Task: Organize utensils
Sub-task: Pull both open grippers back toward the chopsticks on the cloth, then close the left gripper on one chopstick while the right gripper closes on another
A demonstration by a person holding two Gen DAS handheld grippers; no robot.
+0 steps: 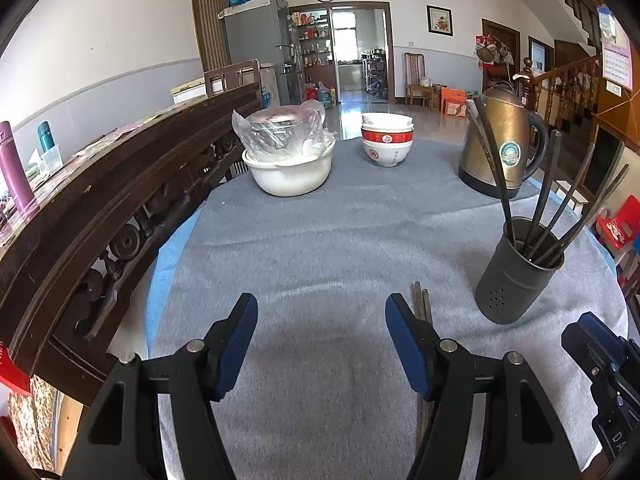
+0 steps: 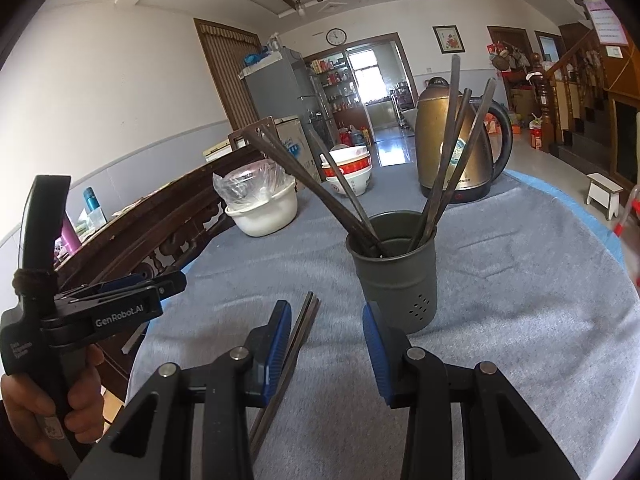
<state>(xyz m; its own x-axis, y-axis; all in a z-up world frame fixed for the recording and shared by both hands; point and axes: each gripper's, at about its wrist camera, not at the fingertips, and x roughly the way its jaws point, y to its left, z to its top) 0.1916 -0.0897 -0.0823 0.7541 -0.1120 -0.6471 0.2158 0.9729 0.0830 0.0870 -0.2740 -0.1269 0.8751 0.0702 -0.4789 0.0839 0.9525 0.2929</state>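
A few dark chopsticks [image 2: 305, 326] lie together on the grey table cloth [image 2: 520, 300]. My right gripper [image 2: 326, 320] hangs open over them, and they run just inside its left pad without being squeezed. Behind them stands a dark grey utensil holder [image 2: 394, 280] with several chopsticks leaning out. In the left wrist view my left gripper [image 1: 322, 312] is open and empty, and the lying chopsticks [image 1: 422, 304] peek out behind its right finger. The holder [image 1: 516, 280] stands to the right, with the right gripper [image 1: 580, 334] at the lower right edge. A hand [image 2: 60, 400] holds the left gripper [image 2: 176, 280].
At the back of the table are a brass kettle [image 1: 500, 140], stacked red and white bowls [image 1: 386, 140] and a white basin [image 1: 288, 176] holding a plastic-wrapped pot. A carved dark wooden bench back [image 1: 120, 200] runs along the left edge.
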